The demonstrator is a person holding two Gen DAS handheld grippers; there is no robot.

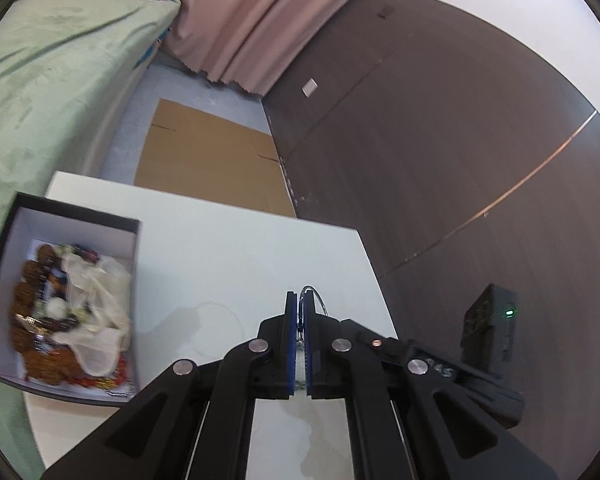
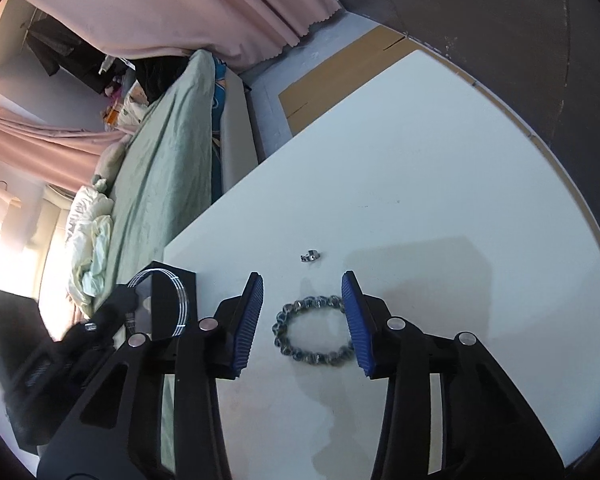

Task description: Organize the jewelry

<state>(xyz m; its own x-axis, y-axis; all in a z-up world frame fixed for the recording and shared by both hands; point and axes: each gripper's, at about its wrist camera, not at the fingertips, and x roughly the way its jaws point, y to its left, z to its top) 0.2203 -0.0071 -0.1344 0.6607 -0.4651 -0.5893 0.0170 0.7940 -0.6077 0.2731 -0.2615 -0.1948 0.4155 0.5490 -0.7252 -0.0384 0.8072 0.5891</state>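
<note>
A home bedroom: a bed (image 2: 160, 160) under green bedding, pink curtains (image 1: 240, 20), a white table (image 2: 420, 160).

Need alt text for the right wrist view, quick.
The right gripper hangs open over a grey beaded bracelet lying flat on the white table, its blue-padded jaws either side. A small silver piece sits just beyond.

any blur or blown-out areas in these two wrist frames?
Left wrist: the jewelry box and its contents are smeared by motion blur; the left gripper stays sharp. Right wrist: window light blows out the left edge, the bead bracelet and table are crisp, soft shadows fall beneath the right gripper.
</note>
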